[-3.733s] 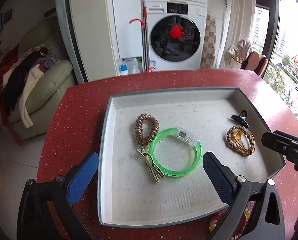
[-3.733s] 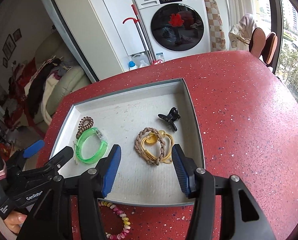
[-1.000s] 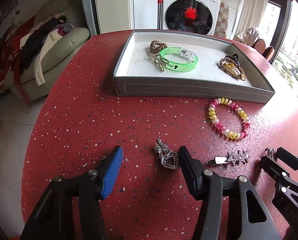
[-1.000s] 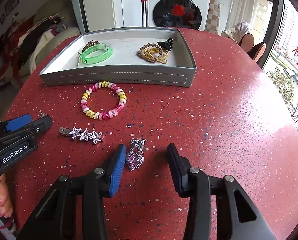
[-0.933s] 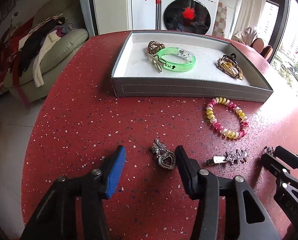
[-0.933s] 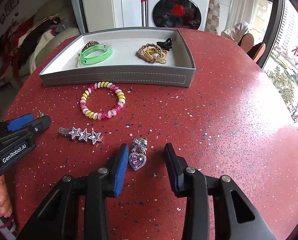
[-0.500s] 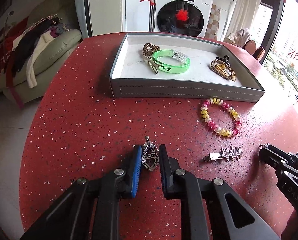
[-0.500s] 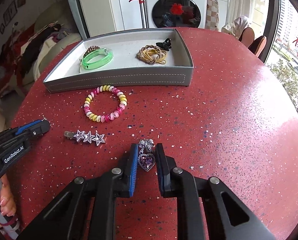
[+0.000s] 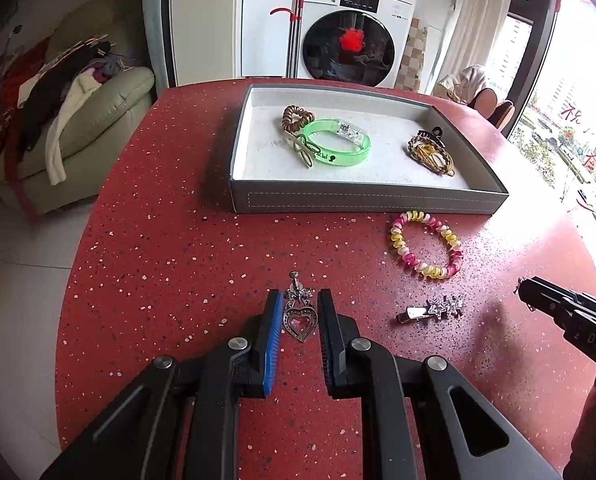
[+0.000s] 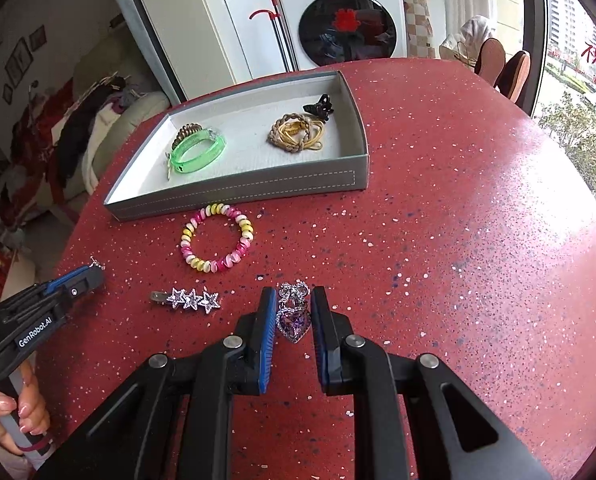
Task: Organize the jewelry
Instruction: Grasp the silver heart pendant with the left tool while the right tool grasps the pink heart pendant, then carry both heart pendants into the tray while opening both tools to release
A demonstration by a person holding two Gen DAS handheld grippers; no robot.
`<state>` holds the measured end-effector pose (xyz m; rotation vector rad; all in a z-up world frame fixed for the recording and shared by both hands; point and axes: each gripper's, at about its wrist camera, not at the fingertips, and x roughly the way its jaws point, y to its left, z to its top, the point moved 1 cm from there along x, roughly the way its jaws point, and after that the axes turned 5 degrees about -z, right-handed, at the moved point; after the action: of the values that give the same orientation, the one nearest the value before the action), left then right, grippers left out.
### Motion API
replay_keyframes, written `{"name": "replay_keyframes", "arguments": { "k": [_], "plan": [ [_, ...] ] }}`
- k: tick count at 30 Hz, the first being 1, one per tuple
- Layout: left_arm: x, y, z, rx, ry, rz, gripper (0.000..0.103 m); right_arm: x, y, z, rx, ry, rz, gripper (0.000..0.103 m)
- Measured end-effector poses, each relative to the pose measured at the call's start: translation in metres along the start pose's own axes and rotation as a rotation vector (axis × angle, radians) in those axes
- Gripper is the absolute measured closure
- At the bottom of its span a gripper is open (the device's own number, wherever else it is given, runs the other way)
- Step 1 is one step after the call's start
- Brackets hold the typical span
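Note:
My left gripper (image 9: pixel 298 312) is shut on a silver heart pendant (image 9: pixel 298 320), held just above the red table. My right gripper (image 10: pixel 294 312) is shut on a purple heart pendant (image 10: pixel 294 322). A star hair clip (image 9: pixel 434 308) (image 10: pixel 190 299) and a pink-yellow spiral bracelet (image 9: pixel 426 250) (image 10: pixel 217 238) lie on the table between them. The grey tray (image 9: pixel 362 200) (image 10: pixel 238 190) beyond holds a green bangle (image 9: pixel 338 148), a brown spiral tie (image 9: pixel 296 118), a braided gold tie (image 9: pixel 430 156) and a black claw clip (image 10: pixel 320 106).
The round red table (image 9: pixel 158 260) drops off at its left edge toward a sofa (image 9: pixel 78 128). A washing machine (image 9: pixel 350 40) stands behind the tray. A window (image 10: pixel 578 80) and chairs (image 10: pixel 506 68) are to the right.
Both grippers have pulled back from the tray to the table's near side. Each has closed around a heart pendant and lifted it slightly over the last second.

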<state>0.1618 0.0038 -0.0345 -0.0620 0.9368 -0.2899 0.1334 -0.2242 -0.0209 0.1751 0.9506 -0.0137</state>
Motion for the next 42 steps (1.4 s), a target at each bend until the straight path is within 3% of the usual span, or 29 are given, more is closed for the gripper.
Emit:
{"name": "replay_keyframes", "arguments": {
  "k": [9,19,33,42],
  "plan": [
    [-0.012,-0.005,0.022,0.035,-0.030,-0.018,0.067,-0.012,0.000,0.036,-0.001,-0.042,0.040,0.084],
    [-0.012,-0.004,0.073,0.059,-0.072,-0.025,0.067,-0.003,0.008,0.087,-0.026,-0.073,0.056,0.084],
    [0.034,0.002,0.137,0.031,-0.048,-0.023,0.067,0.049,0.015,0.132,-0.030,-0.027,0.051,0.084],
    [0.081,0.001,0.139,0.054,0.001,0.037,0.067,0.085,0.013,0.139,-0.006,0.010,0.031,0.084]
  ]
}}
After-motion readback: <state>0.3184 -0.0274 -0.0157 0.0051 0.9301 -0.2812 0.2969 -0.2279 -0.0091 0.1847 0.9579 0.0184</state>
